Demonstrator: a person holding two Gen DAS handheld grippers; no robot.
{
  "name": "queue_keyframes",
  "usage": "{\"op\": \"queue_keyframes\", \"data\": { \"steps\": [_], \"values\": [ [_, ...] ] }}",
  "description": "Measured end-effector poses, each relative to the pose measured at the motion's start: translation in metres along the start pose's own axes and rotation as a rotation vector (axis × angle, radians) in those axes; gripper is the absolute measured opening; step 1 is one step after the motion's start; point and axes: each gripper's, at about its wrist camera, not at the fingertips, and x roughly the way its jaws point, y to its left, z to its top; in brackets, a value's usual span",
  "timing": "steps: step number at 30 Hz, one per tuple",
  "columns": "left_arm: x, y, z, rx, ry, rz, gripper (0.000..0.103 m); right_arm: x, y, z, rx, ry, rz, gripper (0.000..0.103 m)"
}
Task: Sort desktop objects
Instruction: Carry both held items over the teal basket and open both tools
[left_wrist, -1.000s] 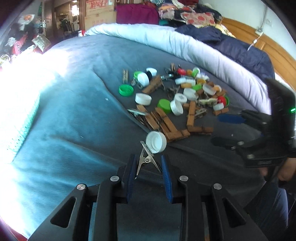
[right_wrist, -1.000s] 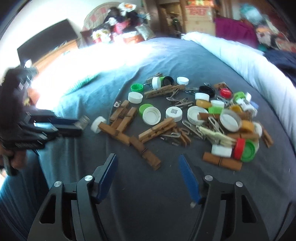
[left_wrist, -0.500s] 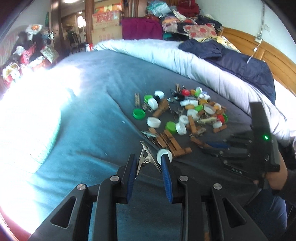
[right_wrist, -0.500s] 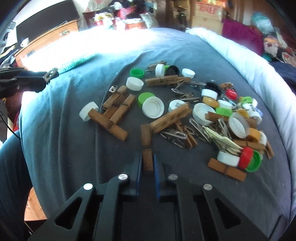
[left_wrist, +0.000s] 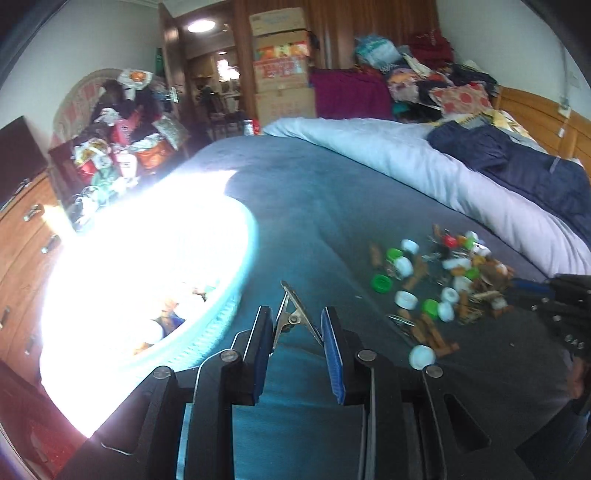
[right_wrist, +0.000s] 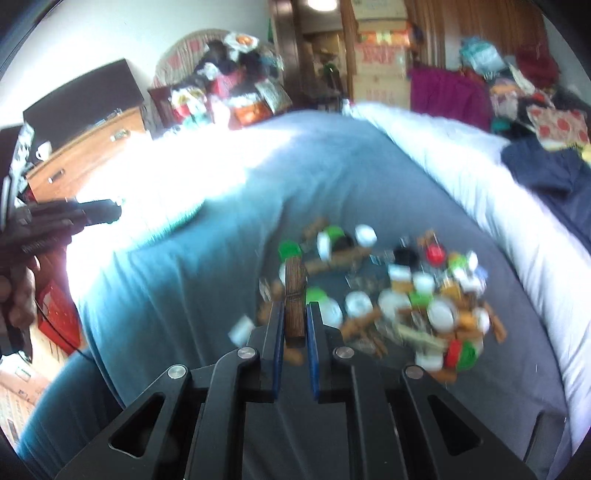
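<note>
My left gripper (left_wrist: 297, 325) is shut on a metal clip (left_wrist: 293, 314) and holds it above the blue bedspread, next to a pale teal basket (left_wrist: 221, 310) washed out by sunlight. My right gripper (right_wrist: 295, 321) is shut on a brown wooden clothespin (right_wrist: 295, 295), lifted above the pile of bottle caps, clothespins and metal clips (right_wrist: 399, 302). That pile also shows in the left wrist view (left_wrist: 443, 280), to the right. The left gripper shows at the left edge of the right wrist view (right_wrist: 103, 212).
A folded white duvet (left_wrist: 424, 166) and dark blue clothes (left_wrist: 517, 166) lie along the far right of the bed. A wooden dresser (right_wrist: 85, 155) and a cluttered chair (left_wrist: 118, 125) stand to the left. Cardboard boxes (left_wrist: 280, 59) stand at the back.
My left gripper has swung left with the metal clip, away from the pile and up to the basket. My right gripper has lifted the clothespin off the bed and tilted up.
</note>
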Motion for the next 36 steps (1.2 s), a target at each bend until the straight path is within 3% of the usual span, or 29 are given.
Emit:
{"op": "queue_keyframes", "data": {
  "steps": [10,18,25,36],
  "values": [
    [-0.012,0.079,0.021,-0.097,-0.047,0.133,0.028,0.013,0.071,0.088,-0.054,-0.092,0.123,0.011],
    [-0.011,0.132,0.036,-0.166,-0.049,0.185,0.028,0.037,0.145,0.156,-0.130,-0.113,0.206,0.011],
    [0.026,0.164,0.042,-0.222,0.056,0.190,0.028,0.076,0.194,0.198,-0.177,-0.082,0.231,0.011],
    [0.086,0.191,0.045,-0.266,0.179,0.192,0.028,0.124,0.220,0.225,-0.186,-0.008,0.235,0.011]
  ]
}}
